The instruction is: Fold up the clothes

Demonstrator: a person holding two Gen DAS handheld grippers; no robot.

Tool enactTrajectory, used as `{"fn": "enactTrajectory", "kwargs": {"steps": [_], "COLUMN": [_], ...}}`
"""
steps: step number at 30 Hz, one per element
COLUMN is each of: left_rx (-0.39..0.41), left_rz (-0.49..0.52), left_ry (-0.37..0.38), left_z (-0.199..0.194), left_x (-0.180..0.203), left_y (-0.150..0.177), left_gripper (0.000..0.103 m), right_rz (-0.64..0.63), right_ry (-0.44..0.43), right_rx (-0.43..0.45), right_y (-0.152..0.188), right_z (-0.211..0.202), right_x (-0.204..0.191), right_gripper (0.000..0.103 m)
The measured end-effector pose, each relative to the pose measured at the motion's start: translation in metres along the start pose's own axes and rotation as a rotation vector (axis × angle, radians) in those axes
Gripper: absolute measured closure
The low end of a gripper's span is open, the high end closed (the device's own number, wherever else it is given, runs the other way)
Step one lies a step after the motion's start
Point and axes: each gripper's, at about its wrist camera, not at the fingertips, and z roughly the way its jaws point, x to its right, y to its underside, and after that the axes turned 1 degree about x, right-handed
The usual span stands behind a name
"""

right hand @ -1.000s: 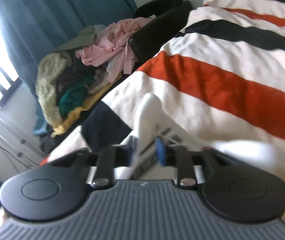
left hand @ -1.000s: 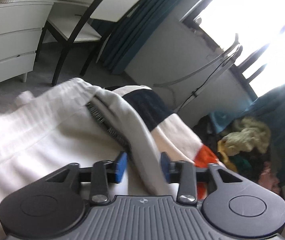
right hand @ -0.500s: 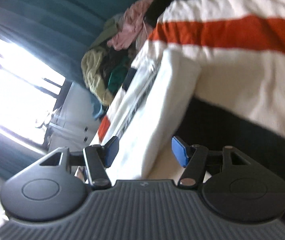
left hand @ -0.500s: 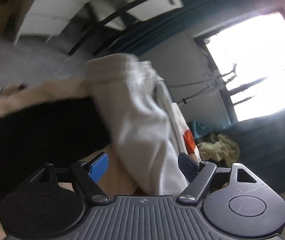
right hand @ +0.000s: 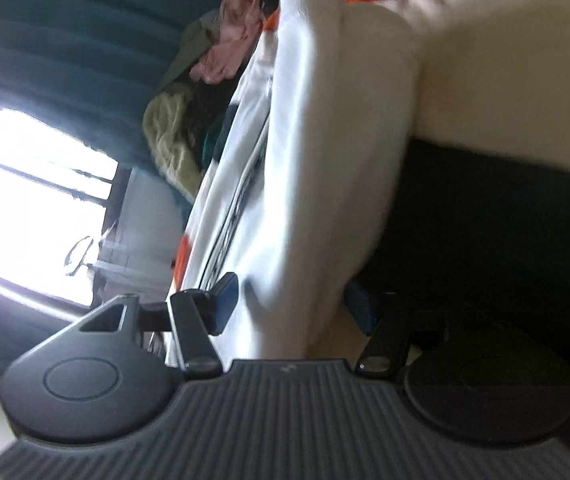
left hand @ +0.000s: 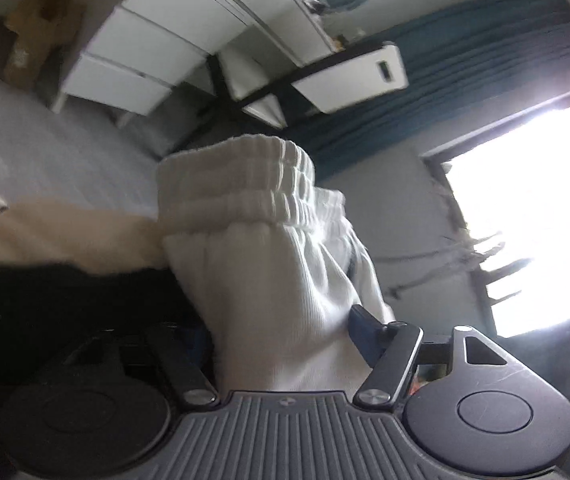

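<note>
A white garment with a ribbed elastic waistband [left hand: 269,248] lies folded on the striped bed cover [right hand: 485,80]. In the left wrist view it fills the gap of my left gripper [left hand: 281,328], whose jaws stand wide apart around the thick fold. In the right wrist view the same white garment [right hand: 325,160] runs between the jaws of my right gripper [right hand: 293,300], which also stand wide apart around it. Both cameras are rolled far to the side. The cloth hides most of each gripper's inner pads.
A white drawer unit [left hand: 137,60] and a white chair with black frame [left hand: 325,76] stand on the grey floor. A bright window [left hand: 533,220] with teal curtains is behind. A pile of mixed clothes [right hand: 189,120] lies past the bed's edge.
Both grippers have opened from a narrow grip to wide jaws and rolled sideways. The garment now lies as a thicker fold between them, closer to both cameras.
</note>
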Motion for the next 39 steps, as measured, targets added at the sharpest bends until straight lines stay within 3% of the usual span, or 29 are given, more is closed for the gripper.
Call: {"fn": "enactTrajectory", "kwargs": {"steps": [2,3,4,5,8,13,21,28,35,39], "left_rx": [0.006,0.003,0.0,-0.006,-0.032,-0.038,-0.074,-0.138,-0.176,-0.21], "left_rz": [0.014,0.028,0.036,0.042,0.018,0.038,0.074,0.181,0.277,0.312], "left_ry": [-0.082,-0.118,-0.135,-0.144,-0.133,-0.083,0.0,-0.021,-0.067,-0.091], "left_z": [0.01,0.014,0.015,0.014,0.008,-0.018,-0.096,-0.164,-0.176,-0.183], "left_x": [0.011,0.017,0.02,0.021,0.017,0.014,0.025,-0.006,-0.054,-0.07], "left_y": [-0.001,0.0,-0.001,-0.004,-0.014,-0.023,-0.039,-0.057,-0.039,-0.034], "left_gripper": [0.057,0.06,0.065,0.073,0.087,0.09,0.091,0.091,0.085,0.076], "right_rz": [0.028,0.043,0.047,0.05,0.031,0.0,0.101,0.17,0.292,0.326], "right_ry": [-0.007,-0.011,-0.005,0.003,-0.039,-0.093,-0.057,0.0,0.056,0.012], "right_rx": [0.056,0.086,0.104,0.121,0.111,0.114,0.117,0.097,0.035,-0.003], "right_y": [-0.006,-0.01,-0.012,-0.015,-0.019,-0.02,-0.019,-0.02,-0.006,-0.008], "right_z": [0.007,0.01,0.013,0.015,0.013,-0.029,-0.112,-0.161,-0.172,-0.174], "right_x": [0.001,0.003,0.004,0.006,0.009,-0.006,0.02,0.045,0.092,0.1], "right_gripper": [0.042,0.047,0.057,0.081,0.087,0.09,0.09,0.09,0.087,0.085]}}
